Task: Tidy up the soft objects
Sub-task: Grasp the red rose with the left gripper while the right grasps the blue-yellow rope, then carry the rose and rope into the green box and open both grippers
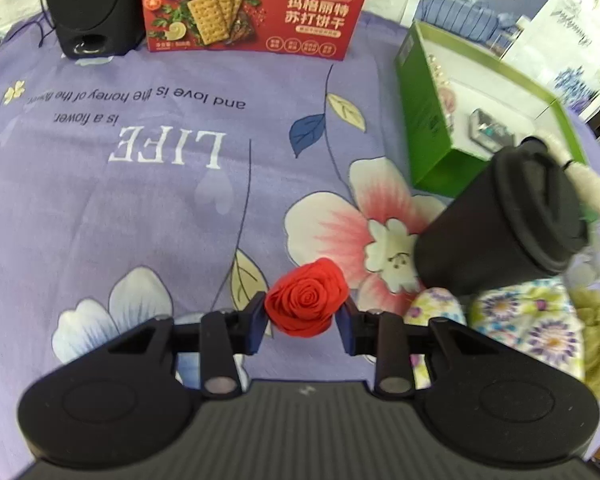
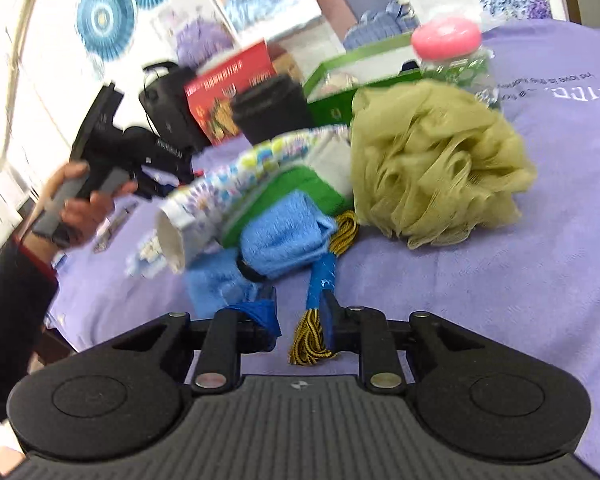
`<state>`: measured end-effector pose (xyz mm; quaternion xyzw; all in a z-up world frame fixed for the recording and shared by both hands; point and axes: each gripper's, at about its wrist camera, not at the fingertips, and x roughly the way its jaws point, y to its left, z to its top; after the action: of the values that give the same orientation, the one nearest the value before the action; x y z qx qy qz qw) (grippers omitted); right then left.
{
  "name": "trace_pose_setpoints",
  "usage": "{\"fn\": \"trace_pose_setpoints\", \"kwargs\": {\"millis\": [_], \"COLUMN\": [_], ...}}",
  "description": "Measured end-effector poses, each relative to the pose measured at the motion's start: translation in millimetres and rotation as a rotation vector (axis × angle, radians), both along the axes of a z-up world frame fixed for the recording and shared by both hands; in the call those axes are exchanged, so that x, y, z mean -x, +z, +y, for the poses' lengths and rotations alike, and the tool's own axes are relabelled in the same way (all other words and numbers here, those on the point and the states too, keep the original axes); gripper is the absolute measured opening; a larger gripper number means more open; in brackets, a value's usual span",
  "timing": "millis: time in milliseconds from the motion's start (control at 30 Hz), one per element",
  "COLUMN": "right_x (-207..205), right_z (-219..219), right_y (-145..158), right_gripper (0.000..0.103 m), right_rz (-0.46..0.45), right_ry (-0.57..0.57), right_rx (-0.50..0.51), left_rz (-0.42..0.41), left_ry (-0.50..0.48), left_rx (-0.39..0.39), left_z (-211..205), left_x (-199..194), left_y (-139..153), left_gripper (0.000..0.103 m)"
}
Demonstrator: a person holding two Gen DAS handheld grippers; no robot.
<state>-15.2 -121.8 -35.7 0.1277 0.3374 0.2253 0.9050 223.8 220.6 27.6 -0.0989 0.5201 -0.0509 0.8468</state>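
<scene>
My left hand-held gripper is clamped on the red rose, carried above the purple-clothed surface — the soft pile lies to its right, past the black cup. My right hand-held gripper stands with its fingers apart around the yellow-black cord, not pinching it as far as I can tell. That cord's long axis runs away from me toward the blue towel and green loofah, so the right is nearer the heap.

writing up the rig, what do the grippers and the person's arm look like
Both the left gripper and right gripper are matte black with ribbed bases, round side discs, silver pins and dark blue finger pads. The person's left hand is bare, with a black sleeve with red trim.
</scene>
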Motion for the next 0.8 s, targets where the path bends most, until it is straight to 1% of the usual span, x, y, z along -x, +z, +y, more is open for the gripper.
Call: {"fn": "trace_pose_setpoints", "kwargs": {"millis": [33,67,100,167,233,333,400,433,500,533,567,600,667,700,733,800], "right_x": [-1,-3,-4,-7,-12,-16,-10,-9,-10,-11,-11,-11,-4,-2,-1,1], "right_z": [4,10,16,25,38,63,76,78,73,72,72,73,71,71,71,63], "right_y": [-1,-3,-4,-6,-8,-19,-22,-24,-23,-22,-20,-18,-17,-17,-17,-18], "right_gripper": [0.006,0.008,0.013,0.014,0.017,0.022,0.025,0.026,0.028,0.028,0.028,0.028,0.019,0.009,0.002,0.000], "right_rz": [-0.007,-0.013,-0.026,-0.044,-0.026,-0.013,-0.082,-0.084,-0.052,-0.038,-0.032,-0.027,-0.034,-0.047,-0.053,-0.050], "right_ry": [0.000,-0.010,-0.034,-0.018,-0.001,0.021,0.049,0.033,-0.022,-0.033,-0.026,-0.010,0.000,0.014,0.026,0.043], "right_rx": [0.054,0.131,0.182,0.196,0.229,0.399,0.494,0.498,0.449,0.434,0.441,0.463,0.476,0.483,0.485,0.476], "left_rz": [-0.012,-0.020,-0.025,-0.022,-0.003,0.024,0.006,-0.006,-0.013,-0.015,-0.019,-0.021,-0.022,-0.022,-0.022,-0.018], "left_ry": [-0.002,0.002,0.008,0.010,0.010,0.011,0.000,-0.009,-0.019,-0.022,-0.026,-0.029,-0.030,-0.030,-0.031,-0.027], "left_rx": [0.002,-0.007,-0.023,-0.045,-0.058,-0.098,-0.112,-0.119,-0.117,-0.117,-0.117,-0.115,-0.102,-0.095,-0.087,-0.071], "left_z": [0,-1,-1,-3,-3,-3,-4,-6,-6,-6,-6,-6,-4,-3,-1,1], "left_x": [3,5,6,6,5,2,4,5,6,6,6,6,6,6,5,5], "left_y": [3,4,4,-2,-11,-28,-32,-31,-32,-32,-33,-33,-33,-34,-34,-33], "left_gripper": [0.032,0.032,0.032,0.032,0.032,0.032,0.032,0.032,0.032,0.032,0.032,0.032,0.033,0.032,0.032,0.033]}}
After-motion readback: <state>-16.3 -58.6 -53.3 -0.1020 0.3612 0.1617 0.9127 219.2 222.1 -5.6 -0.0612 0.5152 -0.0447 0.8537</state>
